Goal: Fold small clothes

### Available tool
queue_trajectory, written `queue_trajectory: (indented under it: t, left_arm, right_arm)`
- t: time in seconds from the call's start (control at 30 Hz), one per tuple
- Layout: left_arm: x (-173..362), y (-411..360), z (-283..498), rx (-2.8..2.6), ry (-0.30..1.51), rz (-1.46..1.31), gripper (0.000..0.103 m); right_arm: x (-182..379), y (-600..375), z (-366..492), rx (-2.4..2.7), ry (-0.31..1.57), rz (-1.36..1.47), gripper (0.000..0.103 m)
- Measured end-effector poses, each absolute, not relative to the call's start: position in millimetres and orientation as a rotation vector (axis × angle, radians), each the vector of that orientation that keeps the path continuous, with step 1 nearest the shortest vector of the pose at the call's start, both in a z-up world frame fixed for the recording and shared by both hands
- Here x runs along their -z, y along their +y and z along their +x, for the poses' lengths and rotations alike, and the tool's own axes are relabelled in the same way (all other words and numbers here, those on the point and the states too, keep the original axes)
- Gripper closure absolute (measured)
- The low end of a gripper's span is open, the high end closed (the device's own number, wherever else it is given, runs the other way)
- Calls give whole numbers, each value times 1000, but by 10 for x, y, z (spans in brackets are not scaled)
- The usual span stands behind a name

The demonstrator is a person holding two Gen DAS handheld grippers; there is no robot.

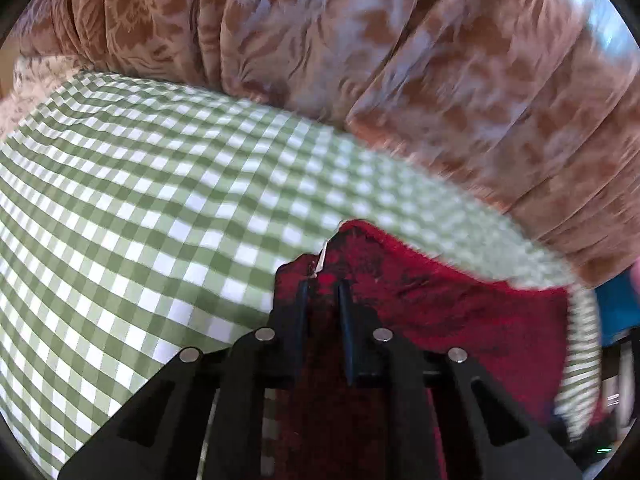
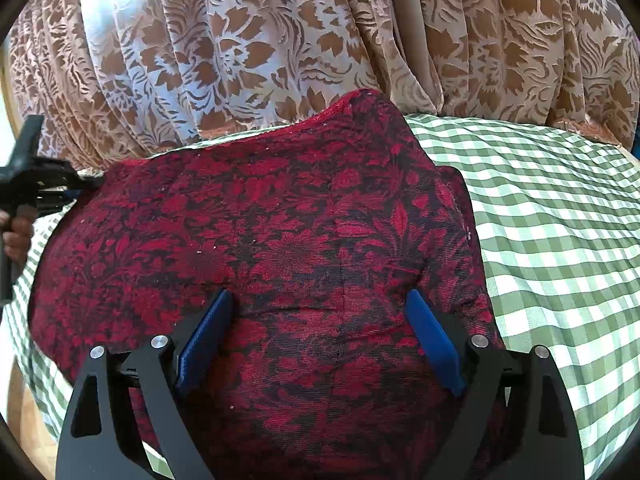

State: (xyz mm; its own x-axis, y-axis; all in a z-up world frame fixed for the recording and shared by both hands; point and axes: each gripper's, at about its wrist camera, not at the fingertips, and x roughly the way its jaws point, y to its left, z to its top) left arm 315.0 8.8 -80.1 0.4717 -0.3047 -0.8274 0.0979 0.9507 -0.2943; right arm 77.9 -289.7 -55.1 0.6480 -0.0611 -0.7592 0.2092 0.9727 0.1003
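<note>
A small red garment with a black floral print (image 2: 304, 240) lies spread on the green-and-white checked cloth (image 2: 560, 220). My right gripper (image 2: 320, 300) is open, its blue pads just above the garment's near part. My left gripper (image 1: 322, 284) is shut on the red garment (image 1: 440, 312) at an edge, with the fabric pinched between its fingers and lifted off the checked cloth (image 1: 140, 200). The left gripper also shows in the right wrist view (image 2: 44, 188) at the garment's far left corner.
A brown floral curtain (image 2: 280, 40) hangs right behind the checked surface, also seen in the left wrist view (image 1: 360, 40). The surface's edge drops off at the lower left of the right wrist view (image 2: 28, 420). A blue object (image 1: 618, 308) sits at the right.
</note>
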Motion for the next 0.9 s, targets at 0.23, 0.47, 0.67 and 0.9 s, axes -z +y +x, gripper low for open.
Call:
queue_trajectory:
  t: [0.23, 0.47, 0.67, 0.9]
  left_arm:
    - [918, 103, 3089, 155, 1022, -184, 59]
    - [499, 158, 2664, 97, 872, -124, 51]
    - [292, -14, 1996, 167, 773, -73, 51]
    - [634, -483, 1615, 262, 869, 79, 50]
  right_arm:
    - [549, -2885, 790, 154, 854, 180, 15]
    - [518, -2894, 805, 151, 877, 179, 15]
    - [247, -2993, 824, 101, 886, 287, 15]
    - [378, -3304, 1000, 152, 962, 373, 17]
